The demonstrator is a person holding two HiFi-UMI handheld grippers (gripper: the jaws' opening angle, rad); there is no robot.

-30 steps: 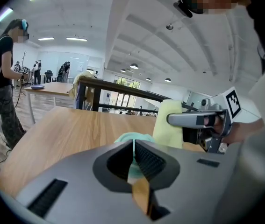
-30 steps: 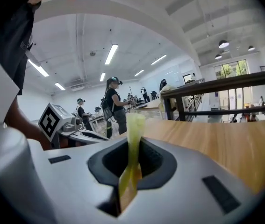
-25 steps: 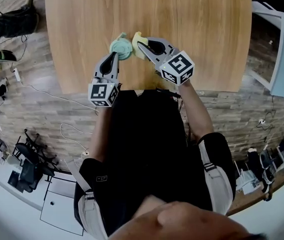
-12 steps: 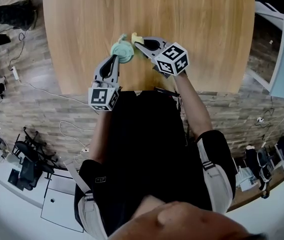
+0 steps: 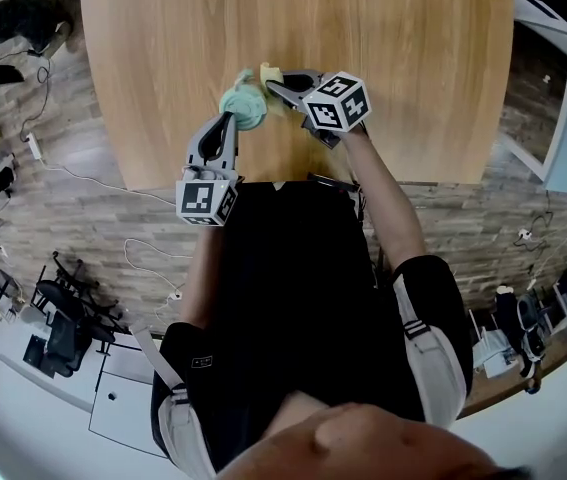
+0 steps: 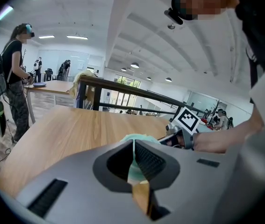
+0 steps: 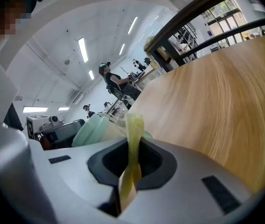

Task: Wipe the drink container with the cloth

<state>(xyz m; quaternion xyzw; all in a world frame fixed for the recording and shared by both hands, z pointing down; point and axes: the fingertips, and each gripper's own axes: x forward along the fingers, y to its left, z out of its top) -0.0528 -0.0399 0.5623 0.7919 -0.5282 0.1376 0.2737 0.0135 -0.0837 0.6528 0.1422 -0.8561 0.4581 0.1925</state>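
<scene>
Near the tabletop's (image 5: 383, 38) near edge, the left gripper (image 5: 231, 120) has its jaws clamped on the container (image 5: 244, 101). The right gripper (image 5: 273, 87), jaws closed on the cloth (image 5: 271, 73), sits just right of it.

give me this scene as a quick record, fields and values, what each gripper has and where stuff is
surface: wooden table
container: green, near the table's front edge
cloth: yellow, right beside the container; contact unclear
left gripper: jaws shut on a thin part of the container
right gripper: jaws shut on the cloth
background: other people at other tables
</scene>
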